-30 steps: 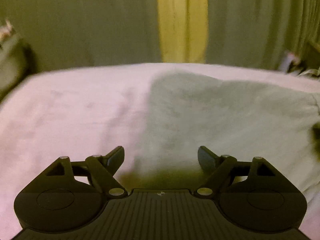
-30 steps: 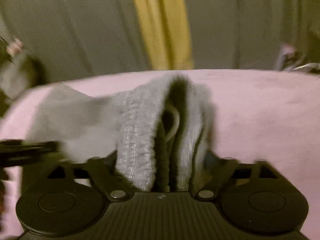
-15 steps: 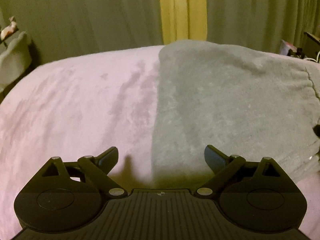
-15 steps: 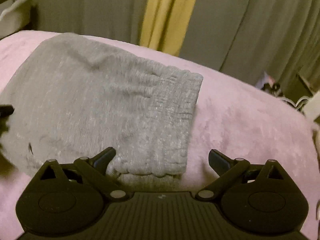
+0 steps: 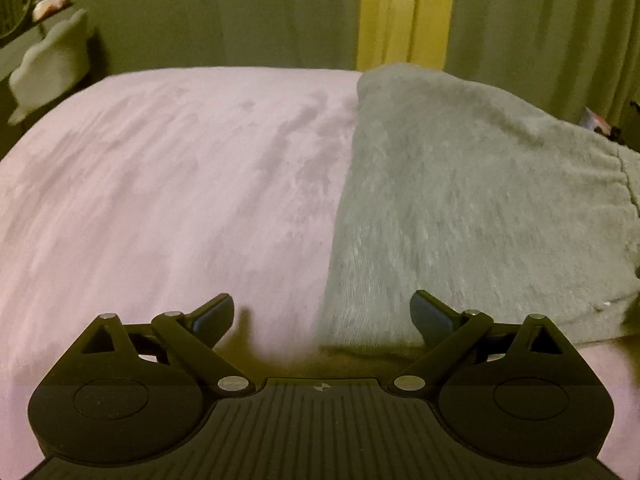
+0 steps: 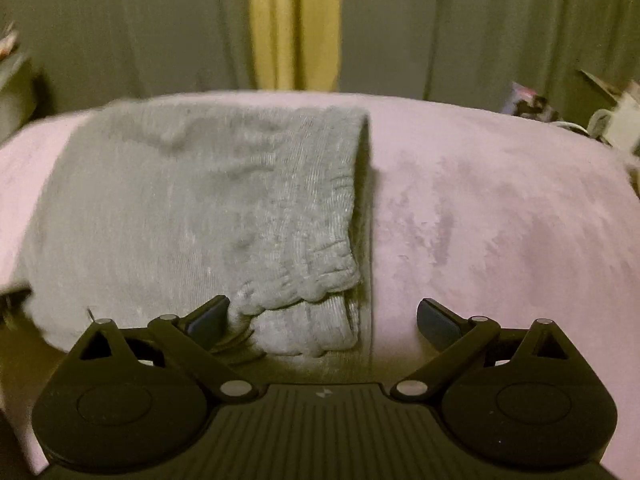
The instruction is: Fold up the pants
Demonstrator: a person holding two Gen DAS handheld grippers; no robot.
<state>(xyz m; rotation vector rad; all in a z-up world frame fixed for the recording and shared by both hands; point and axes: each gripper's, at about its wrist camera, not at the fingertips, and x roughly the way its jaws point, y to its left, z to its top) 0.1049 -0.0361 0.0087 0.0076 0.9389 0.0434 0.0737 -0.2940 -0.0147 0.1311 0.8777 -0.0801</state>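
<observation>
Now both tools, left tool (image 5: 322, 316) and right tool (image 6: 323, 318), hover spread apart over folded pants (image 6: 192, 208).

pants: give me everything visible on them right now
The pants are grey knit, sweatpants by the look, folded into a compact stack of layers lying flat on the pink blanket. A gathered, ribbed elastic band runs down the stack's right edge, with another layer showing beneath it at the near corner. The left gripper and right gripper both hover open at the near edge; neither visibly holds the fabric.
</observation>
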